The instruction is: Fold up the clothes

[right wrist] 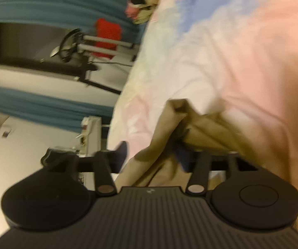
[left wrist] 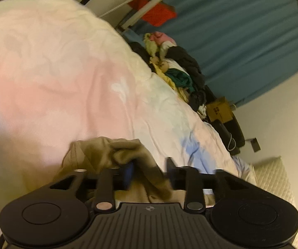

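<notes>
tan, soft cotton-looking garment [left wrist: 115, 151] is bunched up on the big pastel tie-dye duvet [left wrist: 66, 72] (pink, white, bits of blue), down at the duvet's near edge right in front of both cameras. everything below is placed relative to that duvet.

left gripper [left wrist: 149, 166]: black two-finger thing, jaws standing apart. the tan cloth is slumped across the gap and draped over the finger on the left side of the view, but the pads aren't pinching it as far as i can see, so it reads as let go.

right gripper [right wrist: 152, 155]: same deal, jaws spread wide. a crumpled fold of the tan garment [right wrist: 190, 124] sits between and over the fingers, loose, not clamped. that view is pretty motion-blurred so the exact contact is hard to call.

over at the duvet's far edge there's a messy pile of other clothes [left wrist: 175, 70], black, green, yellow and pink stuff all jumbled together. beyond the duvet hang teal blue curtains [left wrist: 242, 31], and some red fabric [left wrist: 155, 10] is draped on a metal rack. a cardboard box [left wrist: 219, 110] sits just off the duvet's edge past the pile, and a quilted white pillow [left wrist: 273, 172] is near the duvet's blue corner.
</notes>
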Available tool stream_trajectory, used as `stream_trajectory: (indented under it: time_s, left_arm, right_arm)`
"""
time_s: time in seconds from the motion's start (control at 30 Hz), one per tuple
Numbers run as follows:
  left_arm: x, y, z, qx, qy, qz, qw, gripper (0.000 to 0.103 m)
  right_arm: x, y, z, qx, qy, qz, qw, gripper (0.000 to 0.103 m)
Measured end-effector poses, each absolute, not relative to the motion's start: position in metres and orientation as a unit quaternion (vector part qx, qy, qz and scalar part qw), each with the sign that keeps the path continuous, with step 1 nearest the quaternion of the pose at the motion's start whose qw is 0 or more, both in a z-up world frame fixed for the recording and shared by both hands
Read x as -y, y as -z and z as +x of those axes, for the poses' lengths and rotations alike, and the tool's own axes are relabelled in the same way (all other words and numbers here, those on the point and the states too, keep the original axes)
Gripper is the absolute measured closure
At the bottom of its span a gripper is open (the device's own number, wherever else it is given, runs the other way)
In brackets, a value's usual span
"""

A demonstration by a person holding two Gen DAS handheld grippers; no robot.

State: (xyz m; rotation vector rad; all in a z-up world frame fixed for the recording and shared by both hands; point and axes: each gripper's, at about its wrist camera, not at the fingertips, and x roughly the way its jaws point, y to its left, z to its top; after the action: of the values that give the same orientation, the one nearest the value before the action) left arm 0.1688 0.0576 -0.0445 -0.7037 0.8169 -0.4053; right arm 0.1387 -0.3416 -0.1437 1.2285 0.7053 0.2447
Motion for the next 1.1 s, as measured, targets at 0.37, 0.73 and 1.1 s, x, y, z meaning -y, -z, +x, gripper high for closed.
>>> stream_trajectory:
  time_s: [0.37, 0.73, 1.1]
  left_arm:
    - [-0.017, 0.033, 0.136, -0.344, 0.217, -0.208, 0.890, 0.006]
    - [0.034, 0.078, 0.150, -0.352, 0.143, -0.057, 0.923, 0.006]
    - [0.032, 0.071, 0.118, -0.343, 0.127, -0.038, 0.930, 0.006]
  right_arm:
    - [0.289, 0.068, 0.099, -0.287, -0.198, 0.373, 0.860, 0.029]
    - [0.263, 0.102, 0.128, -0.321, -0.091, 0.141, 0.932, 0.067]
    - [0.254, 0.122, 0.137, -0.330, -0.078, 0.139, 0.931, 0.068]
